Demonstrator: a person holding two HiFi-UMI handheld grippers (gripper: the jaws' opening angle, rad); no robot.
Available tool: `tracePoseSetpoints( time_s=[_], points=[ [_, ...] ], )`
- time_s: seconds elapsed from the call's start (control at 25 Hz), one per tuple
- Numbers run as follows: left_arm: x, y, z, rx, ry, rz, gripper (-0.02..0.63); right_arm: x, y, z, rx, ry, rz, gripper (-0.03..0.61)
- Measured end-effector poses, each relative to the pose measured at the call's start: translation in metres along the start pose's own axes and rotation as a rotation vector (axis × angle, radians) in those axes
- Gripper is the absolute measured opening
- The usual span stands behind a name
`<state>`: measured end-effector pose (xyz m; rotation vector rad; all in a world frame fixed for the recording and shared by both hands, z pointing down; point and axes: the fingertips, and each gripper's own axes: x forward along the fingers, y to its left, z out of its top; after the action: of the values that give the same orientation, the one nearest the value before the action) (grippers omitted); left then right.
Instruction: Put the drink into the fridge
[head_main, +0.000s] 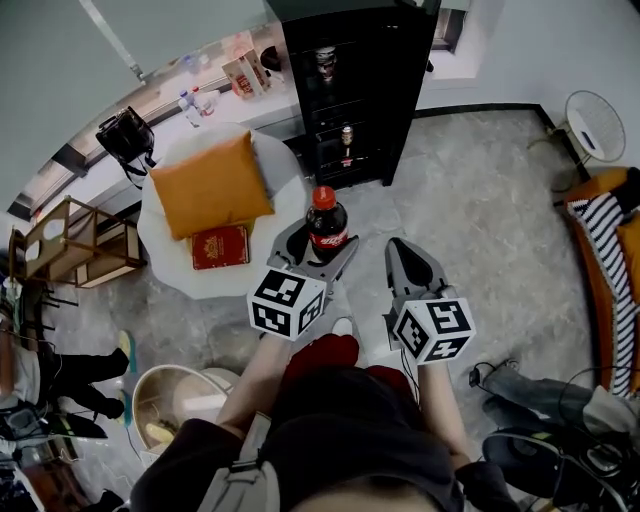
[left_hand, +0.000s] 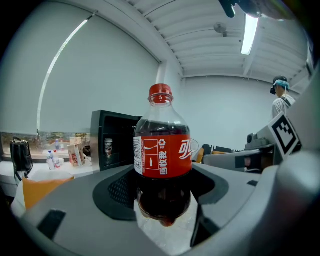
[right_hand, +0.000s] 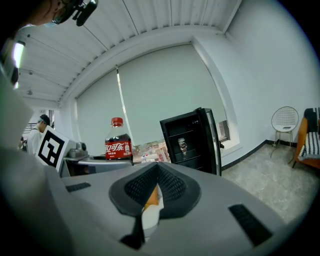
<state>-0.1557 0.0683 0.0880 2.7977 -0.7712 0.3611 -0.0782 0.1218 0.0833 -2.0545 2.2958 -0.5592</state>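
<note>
**Head view: cola bottle clamped in the left jaws, black fridge ahead**

Head view shows the left gripper (head_main: 312, 262) holding a cola bottle (head_main: 326, 225) upright above the grey, marble-veined floor (head_main: 480, 200), just off the edge of a round white table (head_main: 165, 262). The left gripper view shows its grey moulded jaws closed on the bottle's lower body. Their dark, dimpled pads press the clear plastic below the glossy red label (left_hand: 162, 156), and the lobed base hangs free beneath. The bottle is rounded at the shoulder, filled with dark liquid, and topped by a ribbed red cap (left_hand: 160, 93).

The right gripper (head_main: 405, 252) hangs beside it, apart from the bottle. Its own view shows the textured pads brought together at the tips, gripping nothing.

Beyond the bottle stands the fridge (head_main: 350, 90), a tall, boxy black cabinet. Its door looks swung aside, and a can (right_hand: 182, 145) sits on a shelf inside.

On the table lie a plump orange cushion (head_main: 210, 185) and, nearer the person's edge, a flat red book (head_main: 220, 247).
</note>
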Motion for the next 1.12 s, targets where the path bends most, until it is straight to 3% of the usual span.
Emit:
tracePoseSetpoints(
  time_s=[0.56,1.12],
  points=[
    [0.046,0.049,0.007,-0.035,0.012,0.018,0.314,0.062,-0.028,0.015,-0.015,0.029,-0.014,0.017],
    [0.144,0.072,0.01,-0.079,0.058,0.094,0.314,0.132,-0.122,0.043,-0.016,0.063,0.029,0.017]
  ],
)
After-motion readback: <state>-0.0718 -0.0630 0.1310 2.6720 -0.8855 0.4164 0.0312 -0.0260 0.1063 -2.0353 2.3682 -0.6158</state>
